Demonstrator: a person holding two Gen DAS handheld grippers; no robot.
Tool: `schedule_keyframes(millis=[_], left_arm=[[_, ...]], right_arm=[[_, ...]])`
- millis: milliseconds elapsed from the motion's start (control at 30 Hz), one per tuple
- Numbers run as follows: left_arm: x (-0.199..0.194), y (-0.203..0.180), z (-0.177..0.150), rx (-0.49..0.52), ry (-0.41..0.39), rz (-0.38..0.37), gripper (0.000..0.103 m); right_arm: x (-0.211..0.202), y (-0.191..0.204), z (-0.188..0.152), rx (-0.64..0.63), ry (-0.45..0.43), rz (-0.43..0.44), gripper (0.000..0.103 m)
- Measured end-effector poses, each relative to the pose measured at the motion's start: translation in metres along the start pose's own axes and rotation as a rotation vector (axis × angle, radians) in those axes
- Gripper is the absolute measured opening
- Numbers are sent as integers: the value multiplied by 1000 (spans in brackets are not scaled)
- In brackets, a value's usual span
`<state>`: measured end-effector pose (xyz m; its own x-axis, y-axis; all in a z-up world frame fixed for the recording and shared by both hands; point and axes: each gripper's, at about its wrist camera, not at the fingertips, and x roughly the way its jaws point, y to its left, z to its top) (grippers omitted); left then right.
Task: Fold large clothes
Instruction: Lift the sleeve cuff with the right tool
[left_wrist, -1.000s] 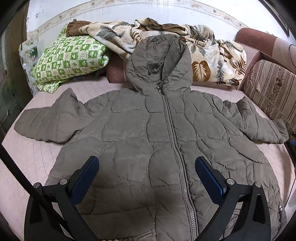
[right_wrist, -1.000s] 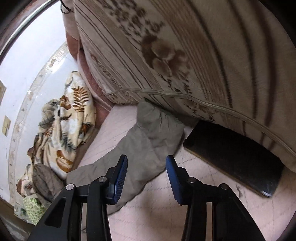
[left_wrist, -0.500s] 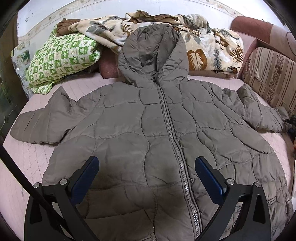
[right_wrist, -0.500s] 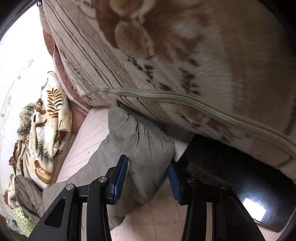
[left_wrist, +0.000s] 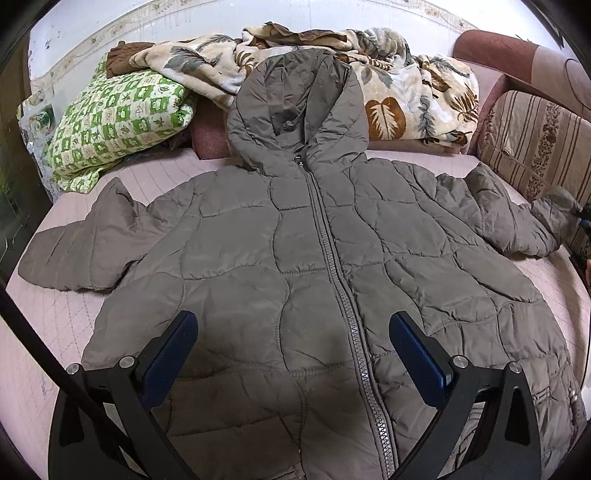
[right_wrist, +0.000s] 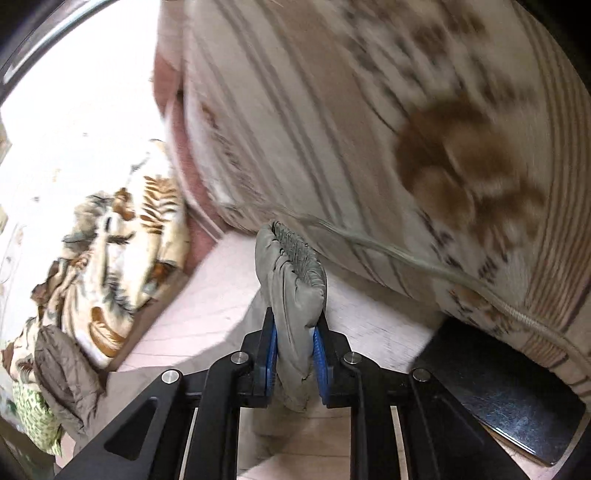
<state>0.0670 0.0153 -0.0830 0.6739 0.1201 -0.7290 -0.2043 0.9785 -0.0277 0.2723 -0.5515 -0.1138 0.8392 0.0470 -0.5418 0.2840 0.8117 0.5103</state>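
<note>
A large grey-brown quilted hooded jacket lies front up and zipped on the pink quilted bed, sleeves spread to both sides, hood toward the blankets. My left gripper is open, hovering over the jacket's lower front. My right gripper is shut on the cuff of the jacket's right-hand sleeve and holds it lifted off the bed beside the striped cushion. That raised cuff also shows at the far right of the left wrist view.
A green checked pillow and a leaf-print blanket are piled at the bed's head. A striped floral cushion stands along the right side. A black phone lies on the bed by that cushion.
My right gripper closed on the sleeve cuff and lifted it. The left gripper stayed open and drifted slightly over the jacket.
</note>
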Motion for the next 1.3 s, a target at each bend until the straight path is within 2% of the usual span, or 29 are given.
schedule_keyframes(millis=[200, 300, 400, 533, 667, 733, 800, 867, 933, 967, 1100, 1300], left_arm=[[-3, 0, -1, 2, -9, 6, 103], [-4, 0, 0, 3, -13, 2, 103], [-5, -1, 0, 11, -16, 6, 103], [-5, -2, -1, 15, -17, 8, 103], [-5, -2, -1, 11, -19, 6, 103], [-6, -2, 0, 10, -22, 4, 103], [-6, -2, 0, 12, -24, 7, 103], [-6, -2, 0, 14, -22, 5, 103], [-6, -2, 0, 17, -23, 8, 103], [-6, -1, 0, 17, -24, 8, 103], [-7, 0, -2, 17, -25, 14, 103], [-6, 3, -1, 8, -18, 9, 103]], right_arm=[[-13, 35, 1, -76, -32, 62, 19], [-11, 49, 0, -104, 2, 98, 19], [-14, 63, -3, -133, 1, 54, 19], [-14, 76, -3, -153, 8, 65, 19], [-12, 83, -3, -161, 9, 56, 23], [-12, 86, -3, -177, 11, 69, 28], [-13, 92, -5, -191, 19, 62, 37], [-15, 97, -7, -202, 21, 85, 38], [-17, 101, -9, -219, 19, 110, 33], [-18, 104, -10, -230, 20, 124, 22], [-24, 114, -13, -259, 11, 122, 21], [-17, 101, -10, -233, 32, 124, 19]])
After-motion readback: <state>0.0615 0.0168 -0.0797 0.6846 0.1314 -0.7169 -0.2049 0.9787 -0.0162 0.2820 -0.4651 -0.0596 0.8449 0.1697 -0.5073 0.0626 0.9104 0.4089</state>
